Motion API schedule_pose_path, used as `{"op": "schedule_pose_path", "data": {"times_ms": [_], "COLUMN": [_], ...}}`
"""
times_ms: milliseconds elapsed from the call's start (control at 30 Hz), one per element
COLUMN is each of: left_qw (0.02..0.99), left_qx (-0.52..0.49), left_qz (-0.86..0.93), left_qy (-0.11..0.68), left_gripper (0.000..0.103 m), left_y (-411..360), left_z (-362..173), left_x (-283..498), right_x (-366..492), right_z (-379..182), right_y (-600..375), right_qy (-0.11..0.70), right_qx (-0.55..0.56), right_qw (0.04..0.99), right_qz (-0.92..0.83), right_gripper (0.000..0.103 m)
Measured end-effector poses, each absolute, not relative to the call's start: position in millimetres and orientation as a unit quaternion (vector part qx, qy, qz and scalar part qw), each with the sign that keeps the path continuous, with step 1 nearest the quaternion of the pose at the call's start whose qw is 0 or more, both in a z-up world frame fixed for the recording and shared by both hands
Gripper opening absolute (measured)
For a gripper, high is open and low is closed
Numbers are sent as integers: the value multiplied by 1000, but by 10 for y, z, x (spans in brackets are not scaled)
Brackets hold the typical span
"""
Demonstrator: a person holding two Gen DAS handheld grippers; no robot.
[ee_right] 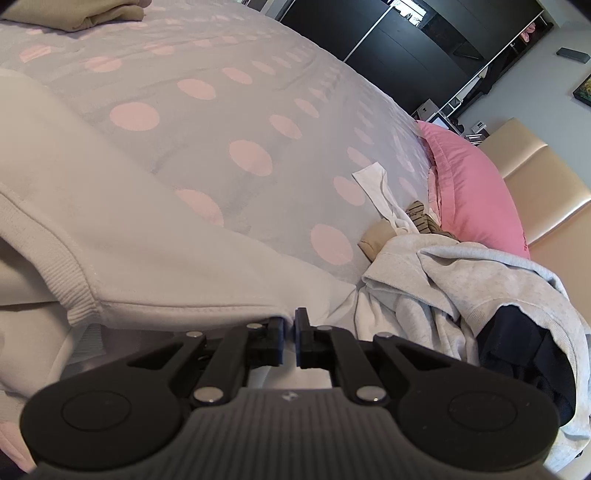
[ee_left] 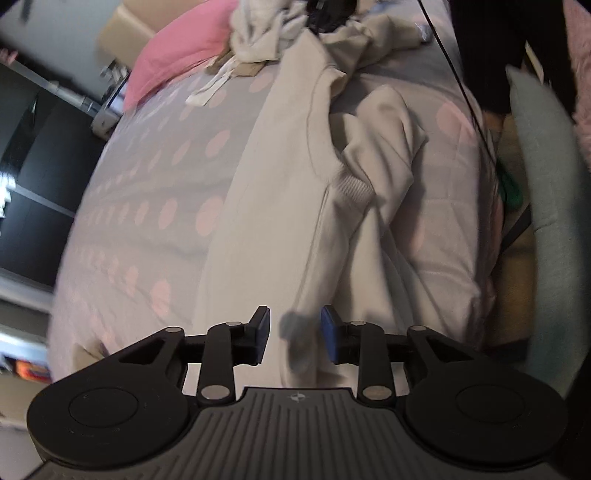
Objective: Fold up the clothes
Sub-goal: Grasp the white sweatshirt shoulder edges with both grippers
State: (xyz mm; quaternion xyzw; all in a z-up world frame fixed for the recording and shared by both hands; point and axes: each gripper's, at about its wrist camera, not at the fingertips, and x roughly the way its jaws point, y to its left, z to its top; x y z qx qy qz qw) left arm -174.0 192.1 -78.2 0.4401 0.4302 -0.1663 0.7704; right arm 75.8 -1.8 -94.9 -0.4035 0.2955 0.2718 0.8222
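Sweatshirt (ee_left: 280,206), cream, spread lengthwise on the dotted bed (ee_left: 155,184), running straight ahead from the left tongs (ee_left: 294,334) toward the far pile (ee_left: 266,33) of unfolded clothes. Left tongs spread wide, pads blue, with a hanging strip of cream cloth between them but not clearly pinched; blur there, so contact cannot be told. Sleeve (ee_left: 380,147) doubled back over the body, ahead and slightly right of those pads, ribbed cuff facing them. Right tongs (ee_right: 290,336) pressed nearly together at the sweatshirt's stitched edge (ee_right: 184,306), seemingly pinching its corner, though the nip itself sits at the pad tips and is hard to confirm. From the right tongs, body of the garment off to the left, ribbed band (ee_right: 74,291) left and near; grey hoodie (ee_right: 461,295) and pink pillow (ee_right: 472,192) off to the right. Long axis thus joining the two tongs, one at each end, so probably a fold end to end. Right side judged ready; left side likely needing to close on the near end first.
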Motion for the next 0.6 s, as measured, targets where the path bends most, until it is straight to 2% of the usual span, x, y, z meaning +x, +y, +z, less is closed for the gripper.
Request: {"op": "schedule_pose_path", "data": {"times_ms": [400, 433, 467, 533, 600], "left_qw": [704, 705, 708, 717, 728], "left_qx": [491, 486, 478, 468, 460], "left_qz": [-195, -192, -191, -182, -168], "left_qy": [475, 479, 484, 484, 480], "left_gripper": [28, 27, 18, 11, 9], "left_y": [1687, 1690, 1695, 1702, 1712], "left_z": [-1104, -1108, -1106, -1082, -1045], "left_x": [-1388, -1365, -1344, -1328, -1326], "right_x": [754, 750, 748, 746, 748], "right_z": [-893, -889, -886, -881, -874], "right_y": [-84, -79, -76, -75, -84], "right_qy": [295, 294, 294, 293, 294], "right_qx": [-381, -381, -381, -379, -375], "right_qw": [828, 828, 828, 829, 830], "right_qz": [286, 288, 288, 290, 291], "right_gripper": [7, 7, 7, 7, 7]}}
